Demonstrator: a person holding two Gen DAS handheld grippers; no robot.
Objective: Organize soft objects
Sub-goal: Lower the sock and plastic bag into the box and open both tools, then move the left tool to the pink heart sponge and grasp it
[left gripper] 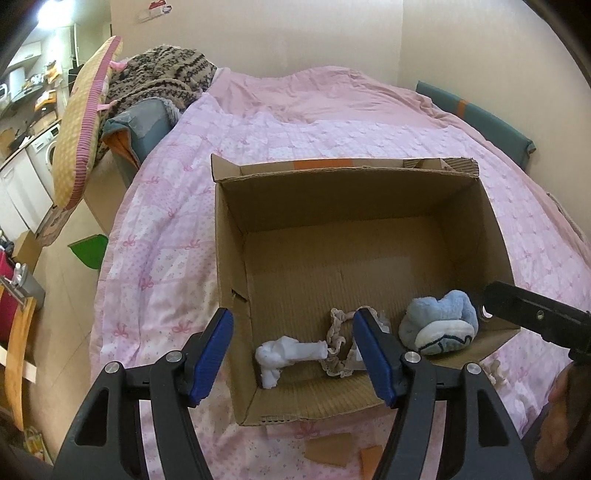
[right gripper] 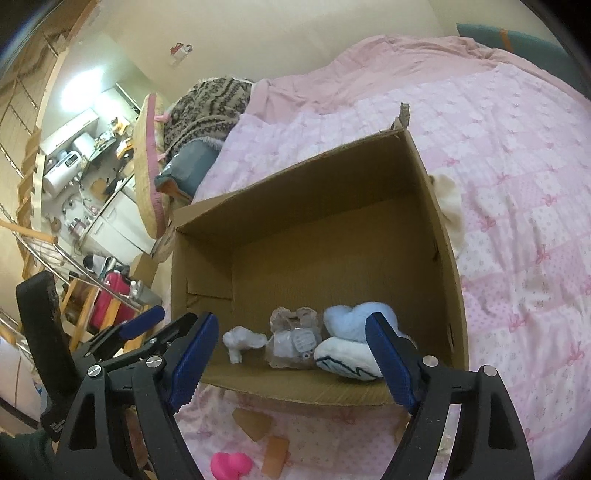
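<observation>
Underneath, a pink quilted bed [left gripper: 280, 122] carries the cardboard box [left gripper: 369, 192] (kitchen beyond); each hand-held gripper, left [left gripper: 295, 358] and right [right gripper: 295, 363], gapes empty.

One cardboard box [left gripper: 369, 206] was present, containing three soft items: one white toy [left gripper: 284, 356], one lace-trimmed packet [right gripper: 291, 341], one blue plush [left gripper: 439, 321]. One pink object [right gripper: 231, 466] and two orange scraps [right gripper: 253, 422] lay outside.

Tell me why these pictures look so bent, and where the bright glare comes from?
Both views are fisheye: the cardboard box and bed bow outward, with dark rounded corners. In the left wrist view a lamp flares top left; in the right wrist view it washes out the kitchen ceiling.
</observation>
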